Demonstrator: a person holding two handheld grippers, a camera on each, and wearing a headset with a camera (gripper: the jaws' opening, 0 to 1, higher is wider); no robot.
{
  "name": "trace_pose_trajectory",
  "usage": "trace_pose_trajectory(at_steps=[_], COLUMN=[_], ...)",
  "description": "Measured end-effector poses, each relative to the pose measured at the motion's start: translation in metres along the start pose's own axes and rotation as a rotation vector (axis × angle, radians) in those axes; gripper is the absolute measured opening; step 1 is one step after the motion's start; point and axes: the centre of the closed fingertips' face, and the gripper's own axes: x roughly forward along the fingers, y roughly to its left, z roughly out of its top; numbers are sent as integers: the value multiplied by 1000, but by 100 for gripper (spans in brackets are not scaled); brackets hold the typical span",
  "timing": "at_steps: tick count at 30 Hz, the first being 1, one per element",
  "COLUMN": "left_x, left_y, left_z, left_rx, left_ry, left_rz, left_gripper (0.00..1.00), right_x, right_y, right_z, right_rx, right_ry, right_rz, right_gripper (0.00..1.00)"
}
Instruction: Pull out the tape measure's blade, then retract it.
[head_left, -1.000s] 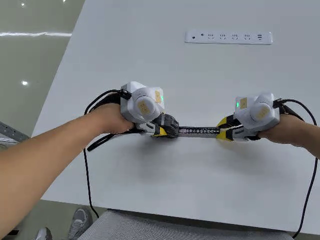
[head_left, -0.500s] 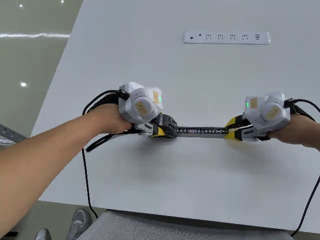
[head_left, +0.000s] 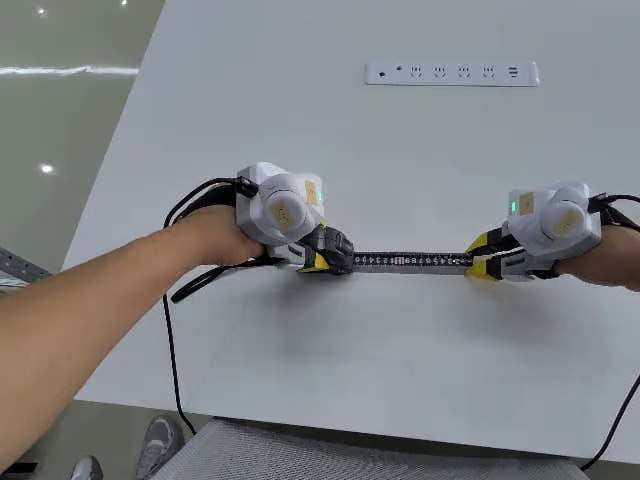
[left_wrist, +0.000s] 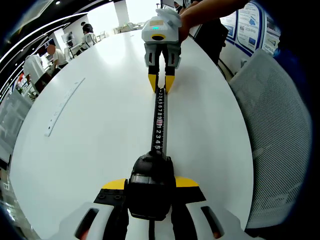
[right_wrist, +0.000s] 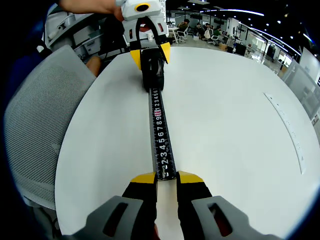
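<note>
White, yellow-tipped left claw, right claw; black cables.

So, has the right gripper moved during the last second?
Yes. The right gripper has gone rightward, past the power strip's right end, drawing more blade out of the tape measure case.

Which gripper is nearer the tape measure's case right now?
Left. The left gripper has its jaws shut on the case; the right gripper is apart from it, clamping the far end of the pulled-out blade.

White workbench (glossy floor beyond)
</note>
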Motion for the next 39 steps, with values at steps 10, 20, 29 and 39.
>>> trace_pose_trajectory(at_steps=[10, 20, 29, 39], left_x=[-1, 0, -1, 0], left_y=[-1, 0, 0, 0], left_z=[1, 0, 0, 0], left_rx=[0, -1, -1, 1], left_ry=[2, 5, 7, 9], left_rz=[1, 0, 0, -1], left_gripper=[28, 28, 28, 28], right_x=[-12, -21, -31, -37], right_y=[-2, -3, -3, -3], right_z=[-17, -30, -43, -54], right_rx=[11, 19, 25, 34], right_ry=[18, 29, 43, 53], right_rz=[-6, -8, -10, -14], right_gripper=[10, 10, 10, 10])
